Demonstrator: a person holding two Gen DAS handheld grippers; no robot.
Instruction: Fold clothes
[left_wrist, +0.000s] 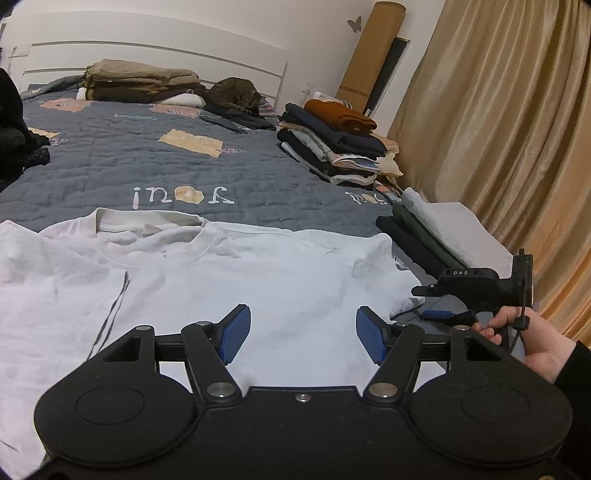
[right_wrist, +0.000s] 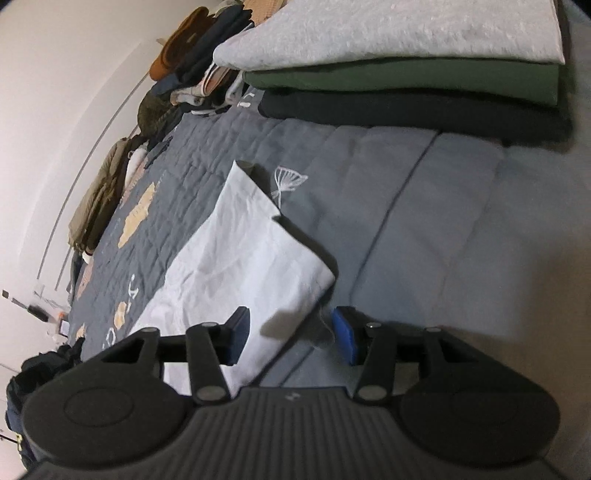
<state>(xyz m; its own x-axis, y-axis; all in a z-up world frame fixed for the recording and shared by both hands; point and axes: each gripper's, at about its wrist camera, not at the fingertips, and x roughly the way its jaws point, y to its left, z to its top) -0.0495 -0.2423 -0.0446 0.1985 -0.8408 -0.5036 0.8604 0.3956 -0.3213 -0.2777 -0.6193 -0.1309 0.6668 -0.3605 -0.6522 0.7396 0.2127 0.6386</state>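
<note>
White cotton, soft and lightly creased, fills the left wrist view: a T-shirt (left_wrist: 229, 280) lies flat on the grey quilted bed (left_wrist: 122, 162), collar away from the camera, with one side already turned in over the body. Over its lower middle hover the left tongs (left_wrist: 303, 338), ribbed blue pads well apart and holding nothing. At the shirt's far sleeve the right tongs (left_wrist: 439, 314) appear from the side in the person's right hand (left_wrist: 524, 343). In the right wrist view, those tongs (right_wrist: 291, 338) also stand apart, straddling the corner of the sleeve (right_wrist: 251, 254), which looks thin and limp with a crisp hemmed edge; beyond it sits a neat stack of folded clothes (right_wrist: 406, 70), grey fleece over green over black. To fold well, I judge the right pads should pinch the sleeve corner through both layers, then carry it straight across so the new edge runs parallel to the first fold.
</note>
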